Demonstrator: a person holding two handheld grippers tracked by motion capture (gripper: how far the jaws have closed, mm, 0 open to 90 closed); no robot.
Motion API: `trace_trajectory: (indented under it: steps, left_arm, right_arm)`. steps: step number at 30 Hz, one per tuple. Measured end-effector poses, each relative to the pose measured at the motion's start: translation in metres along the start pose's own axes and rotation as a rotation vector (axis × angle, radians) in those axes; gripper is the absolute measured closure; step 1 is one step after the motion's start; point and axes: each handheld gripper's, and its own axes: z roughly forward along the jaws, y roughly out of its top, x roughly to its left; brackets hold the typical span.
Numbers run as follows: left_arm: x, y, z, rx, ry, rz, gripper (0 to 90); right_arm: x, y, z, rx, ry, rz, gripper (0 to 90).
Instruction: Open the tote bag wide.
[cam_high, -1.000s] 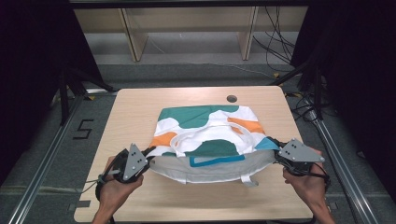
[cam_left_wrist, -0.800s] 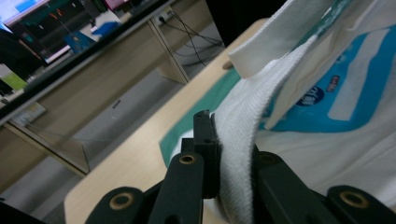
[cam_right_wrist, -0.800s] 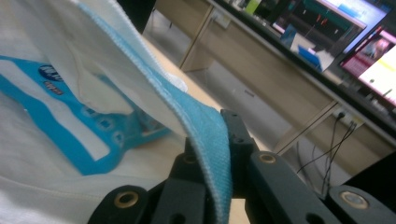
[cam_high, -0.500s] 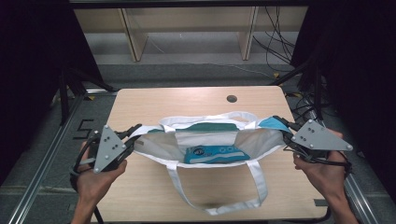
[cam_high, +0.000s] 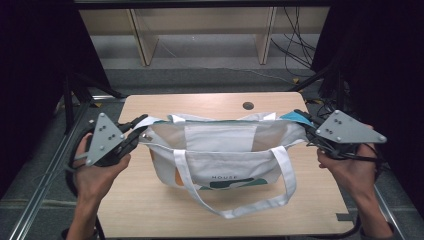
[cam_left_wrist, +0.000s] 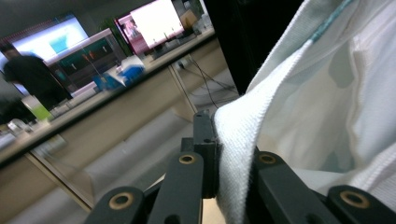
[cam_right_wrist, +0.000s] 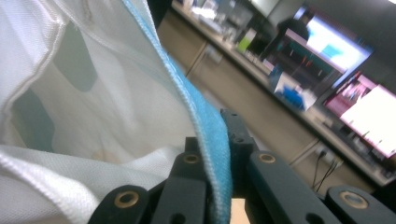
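A white tote bag (cam_high: 220, 150) with teal and orange patches hangs stretched above the wooden table (cam_high: 210, 105), its mouth facing me and its straps (cam_high: 235, 210) drooping to the tabletop. My left gripper (cam_high: 141, 134) is shut on the bag's left corner; in the left gripper view the white cloth (cam_left_wrist: 233, 154) is pinched between the black jaws. My right gripper (cam_high: 304, 120) is shut on the right corner, where a blue edge (cam_right_wrist: 210, 135) runs between its jaws. Both hands hold the bag up off the table.
A dark round hole (cam_high: 248, 105) marks the table's far edge. Metal frame rails (cam_high: 45, 175) run along both sides of the table. Wooden shelf legs (cam_high: 142, 40) and cables (cam_high: 295, 45) stand on the floor beyond it.
Both grippers have risen and spread apart with the bag's corners in them. The bag went from lying flat on the table to hanging open, its straps falling forward.
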Motion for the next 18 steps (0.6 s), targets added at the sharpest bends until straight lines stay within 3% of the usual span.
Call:
trace_trajectory:
  steps: [7, 11, 12, 15, 18]
  left_arm:
    - [-0.011, -0.025, 0.009, 0.058, -0.037, -0.020, 85.2]
    - [-0.014, -0.037, 0.010, 0.105, -0.062, -0.024, 84.5]
    - [-0.015, -0.039, 0.010, 0.110, -0.066, -0.023, 84.2]
    - [-0.018, -0.046, 0.012, 0.141, -0.083, -0.026, 83.8]
    - [-0.016, -0.054, 0.019, 0.156, -0.081, -0.058, 83.6]
  right_arm:
    - [0.001, -0.031, 0.027, 0.027, -0.002, 0.058, 88.0]
    - [0.011, -0.041, 0.029, 0.012, -0.024, 0.060, 87.9]
    - [0.013, -0.043, 0.030, 0.041, -0.009, 0.052, 87.8]
    - [0.015, -0.046, 0.032, 0.045, -0.001, 0.057, 87.7]
    - [0.017, -0.050, 0.038, 0.068, -0.004, 0.042, 87.7]
